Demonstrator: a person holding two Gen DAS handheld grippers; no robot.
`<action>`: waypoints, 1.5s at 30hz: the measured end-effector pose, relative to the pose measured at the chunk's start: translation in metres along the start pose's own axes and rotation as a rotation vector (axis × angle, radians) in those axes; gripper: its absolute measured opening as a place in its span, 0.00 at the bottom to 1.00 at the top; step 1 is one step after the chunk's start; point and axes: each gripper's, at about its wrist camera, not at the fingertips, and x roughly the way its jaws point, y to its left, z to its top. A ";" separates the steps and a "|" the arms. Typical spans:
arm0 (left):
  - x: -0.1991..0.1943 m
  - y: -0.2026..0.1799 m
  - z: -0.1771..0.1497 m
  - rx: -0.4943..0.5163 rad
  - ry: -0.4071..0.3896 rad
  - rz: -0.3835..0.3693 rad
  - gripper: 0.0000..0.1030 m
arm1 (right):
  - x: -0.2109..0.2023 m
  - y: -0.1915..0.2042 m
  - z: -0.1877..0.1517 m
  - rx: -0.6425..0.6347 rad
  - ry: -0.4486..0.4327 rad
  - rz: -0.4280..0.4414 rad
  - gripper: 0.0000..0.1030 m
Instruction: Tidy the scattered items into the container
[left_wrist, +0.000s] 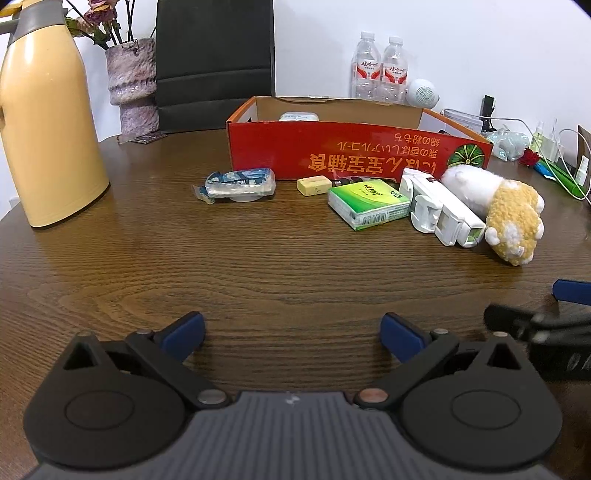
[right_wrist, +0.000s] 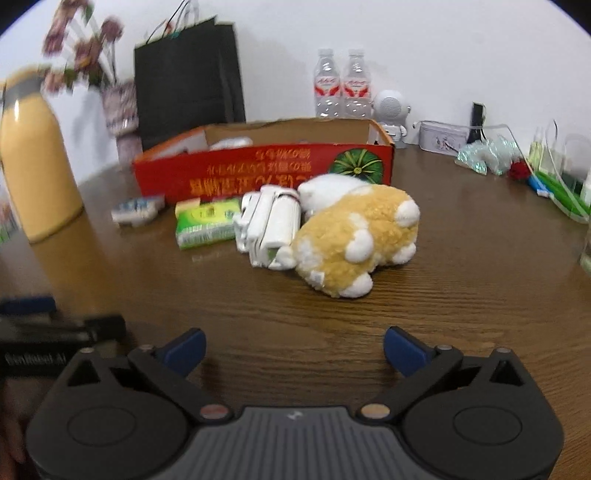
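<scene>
red cardboard box (left_wrist: 354, 155) | fluffy plush toy (right_wrist: 354, 240) | table (left_wrist: 258, 266) wood-grained, perhaps veneer

Red cardboard box (left_wrist: 354, 155): front wall carries large yellow East Asian characters printed upside down, too distorted to transcribe, with a green pumpkin picture at its 3 o'clock end. Two water bottles (left_wrist: 380, 70) at the box's 12 o'clock: red-and-white labels, characters illegible. Green tissue pack (left_wrist: 367, 205): printing unreadable.

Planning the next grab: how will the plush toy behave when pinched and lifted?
The plush toy looks fluffy and soft, so it will probably squash and sag. Likely light for its bulk. It leans on the white dispenser, which may shift.
</scene>
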 end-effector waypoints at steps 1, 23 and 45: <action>0.000 0.000 0.000 0.000 0.000 0.000 1.00 | 0.001 0.003 0.000 -0.018 0.005 -0.008 1.00; -0.003 0.026 0.046 0.120 -0.145 -0.025 1.00 | -0.025 0.011 0.017 -0.103 -0.150 0.098 0.79; 0.085 -0.017 0.089 0.447 -0.025 -0.624 0.94 | 0.064 -0.030 0.090 -0.110 0.048 0.050 0.61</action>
